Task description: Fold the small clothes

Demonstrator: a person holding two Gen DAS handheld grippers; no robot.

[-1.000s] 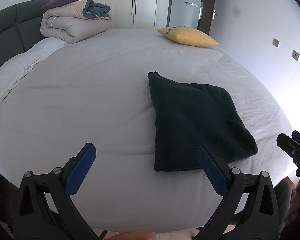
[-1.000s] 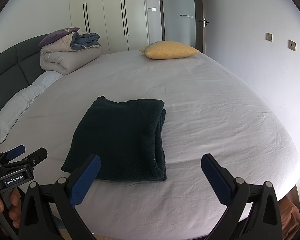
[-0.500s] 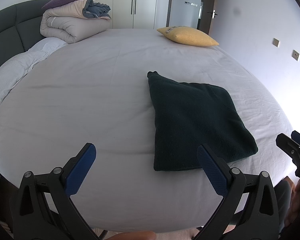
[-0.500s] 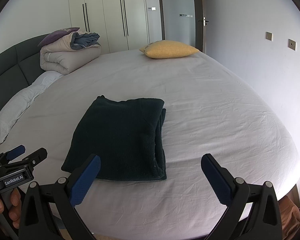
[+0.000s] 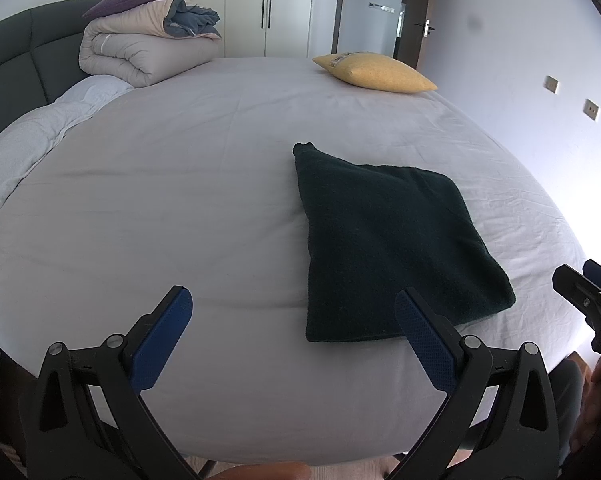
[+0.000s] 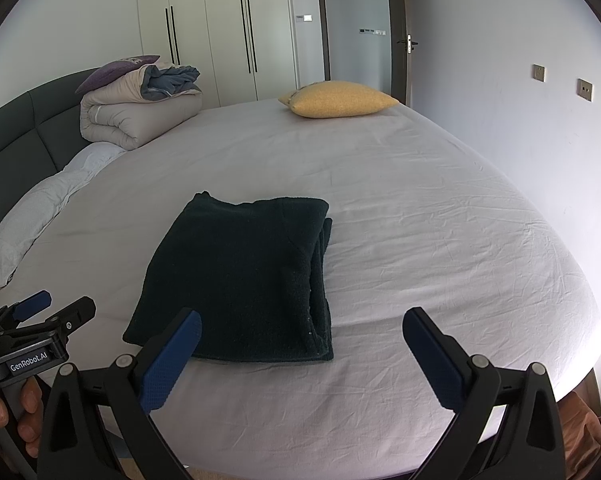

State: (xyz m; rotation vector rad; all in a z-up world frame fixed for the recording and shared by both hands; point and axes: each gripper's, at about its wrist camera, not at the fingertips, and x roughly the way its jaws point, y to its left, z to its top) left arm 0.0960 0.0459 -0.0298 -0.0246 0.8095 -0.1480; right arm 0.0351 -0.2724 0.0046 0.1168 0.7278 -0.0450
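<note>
**A:** Status on the jaws?

**B:** Both were spread wide, nothing between them. Left gripper [image 5: 292, 336] hung off the near bed edge, its right pad [image 5: 424, 346] overlapping the garment's near edge in view; contact I couldn't tell. Right gripper [image 6: 300, 354] likewise off the edge, left pad [image 6: 170, 364] in front of the near left corner.

**A:** And the garment?

**B:** Dark folded garment [image 6: 240, 276] lay flat on the bed sheet [image 6: 420, 220], at 1 o'clock from the left gripper, 11 o'clock from the right. Looked folded already, layered edges stacked on its right side. Yellow cushion [image 6: 336, 99] at 12, rolled duvet [image 6: 136, 120] at 10, both well apart from it.

**A:** Risks?

**B:** My read: another fold meant pinching a thick stack. A shallow bite would take only the top layer and peel the fold open. Dragging on the sheet could skew it too.

**A:** Blind spots?

**B:** Far left corner had a small nub sticking out, couldn't identify it. Layer count unclear, fabric too dark. Underside hidden. Hands cut off at frame edges.
</note>
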